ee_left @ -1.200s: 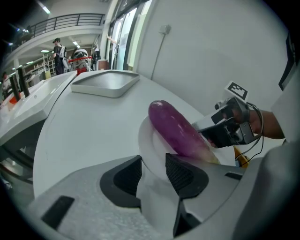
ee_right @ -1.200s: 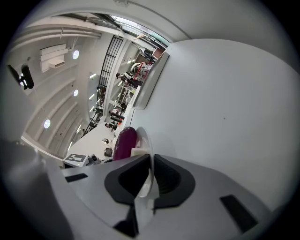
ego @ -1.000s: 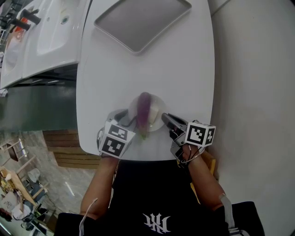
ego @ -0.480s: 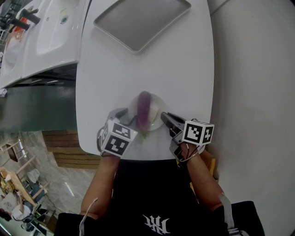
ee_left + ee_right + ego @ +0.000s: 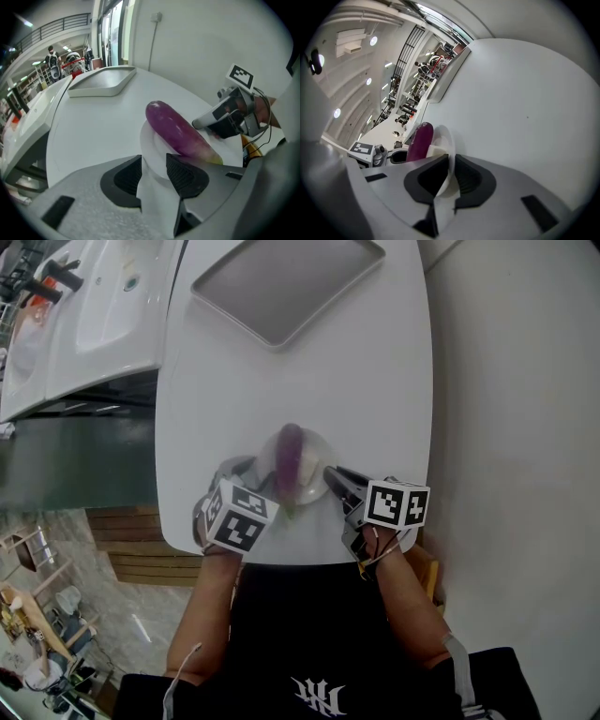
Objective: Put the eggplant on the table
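A purple eggplant (image 5: 291,457) lies lengthwise on a small white plate (image 5: 315,487) near the front edge of the white table (image 5: 375,381). My left gripper (image 5: 251,474) is at the plate's left side. Its jaws are opening, and the plate rim (image 5: 150,150) passes loosely through the gap in my left gripper (image 5: 153,176). The eggplant (image 5: 176,129) rests with its pale stem end over the right jaw. My right gripper (image 5: 336,480) is at the plate's right side. The jaws of my right gripper (image 5: 451,176) are opening, with the pads still close against the thin rim (image 5: 446,140). The eggplant (image 5: 419,140) shows beyond.
A grey rectangular tray (image 5: 281,282) sits at the far end of the table. A white sink unit (image 5: 94,306) stands to the left, across a gap. The table's front edge runs just under both grippers, against the person's body.
Both grippers stay at the plate's sides, and the eggplant and plate have not moved. The marker cubes have tilted slightly.
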`<state>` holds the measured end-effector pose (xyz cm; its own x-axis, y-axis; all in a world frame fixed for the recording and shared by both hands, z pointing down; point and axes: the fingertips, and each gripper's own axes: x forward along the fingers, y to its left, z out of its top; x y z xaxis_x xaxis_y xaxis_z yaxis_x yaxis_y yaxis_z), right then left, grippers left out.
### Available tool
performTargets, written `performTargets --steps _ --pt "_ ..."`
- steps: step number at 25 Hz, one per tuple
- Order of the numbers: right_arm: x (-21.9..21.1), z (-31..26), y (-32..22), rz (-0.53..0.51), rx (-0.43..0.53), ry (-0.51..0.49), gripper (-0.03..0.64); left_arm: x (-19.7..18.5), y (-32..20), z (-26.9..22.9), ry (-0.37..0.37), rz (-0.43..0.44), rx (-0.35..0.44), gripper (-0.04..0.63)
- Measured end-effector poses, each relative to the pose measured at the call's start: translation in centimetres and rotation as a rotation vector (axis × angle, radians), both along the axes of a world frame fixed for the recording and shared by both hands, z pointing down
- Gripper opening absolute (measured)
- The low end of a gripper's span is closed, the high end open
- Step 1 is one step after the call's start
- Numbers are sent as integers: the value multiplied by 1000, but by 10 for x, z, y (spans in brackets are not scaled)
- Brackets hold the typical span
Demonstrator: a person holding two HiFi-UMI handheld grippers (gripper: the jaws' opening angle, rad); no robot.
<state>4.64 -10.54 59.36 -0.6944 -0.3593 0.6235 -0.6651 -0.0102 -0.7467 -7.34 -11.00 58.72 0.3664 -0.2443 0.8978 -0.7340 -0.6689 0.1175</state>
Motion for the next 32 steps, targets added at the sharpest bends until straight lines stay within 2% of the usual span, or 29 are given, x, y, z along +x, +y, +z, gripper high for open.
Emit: performTargets --steps 3,6,8,12,15,17,19,20,21,22,25,28,30,32 --pt "0 0 0 8 3 -2 35 -2 0 -1 -43 55 45 152" --pt "-1 1 -3 -18 41 50 35 -1 1 0 -75 117 89 150" --pt "-2 3 -4 -72 89 137 45 0 2 1 -100 146 114 147" --pt "-2 3 -4 -239 237 385 87 4 4 2 -151 213 153 136" --pt "0 -1 -6 -298 357 500 103 3 4 0 -140 220 172 133" --pt "6 -17 -10 -254 471 496 101 -3 7 -4 -119 206 188 133" --pt "14 -51 -13 -159 629 429 101 -13 13 -10 -100 207 209 132" --pt "18 -71 -12 -111 706 384 78 -19 18 -13 -77 210 221 132" --pt "20 -91 -8 -80 767 333 27 -25 26 -17 -36 206 231 126" --pt "18 -110 -1 -69 809 273 16 -31 35 -24 23 191 239 111" --pt "1 -163 30 -113 876 98 8 -49 66 -63 240 106 278 27" --pt "-11 -220 54 -125 937 -60 8 -49 90 -114 458 73 337 15" --pt "-21 -254 74 -122 959 -182 8 -44 111 -139 630 69 326 8" --pt "-32 -279 99 -128 970 -287 7 -43 132 -159 859 10 258 6"
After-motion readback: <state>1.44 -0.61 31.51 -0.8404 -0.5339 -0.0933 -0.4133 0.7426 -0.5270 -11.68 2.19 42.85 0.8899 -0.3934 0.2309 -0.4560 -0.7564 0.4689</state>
